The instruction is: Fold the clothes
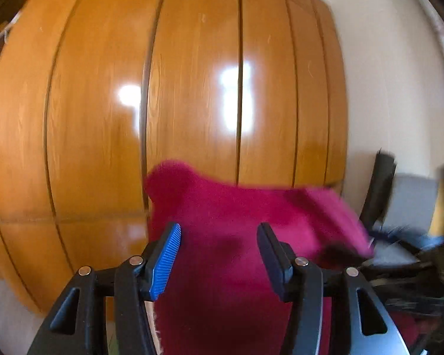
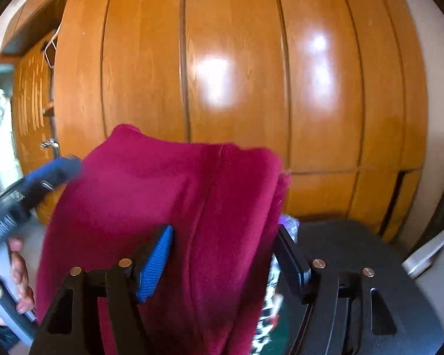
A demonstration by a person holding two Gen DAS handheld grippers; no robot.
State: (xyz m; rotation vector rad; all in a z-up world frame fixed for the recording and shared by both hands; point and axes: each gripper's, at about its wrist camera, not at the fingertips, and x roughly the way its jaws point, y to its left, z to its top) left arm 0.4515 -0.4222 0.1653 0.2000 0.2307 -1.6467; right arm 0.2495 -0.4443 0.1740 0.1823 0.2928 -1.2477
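A: So where's the cloth (image 2: 168, 207) relative to the wardrobe (image 2: 236, 74)?
B: In front of it, bunched, seam running straight away from the right gripper (image 2: 222, 260).
A: Jaws?
B: Both wide, cloth between but unpinched. Left gripper (image 1: 219, 254) likewise. Right sits nearer the seam.

My magenta fleece garment (image 1: 231, 224) up ahead, fuzzy nap, bunched and draped in soft folds; a lengthwise seam down its middle, loose upper edge humped, what carries it hidden from me
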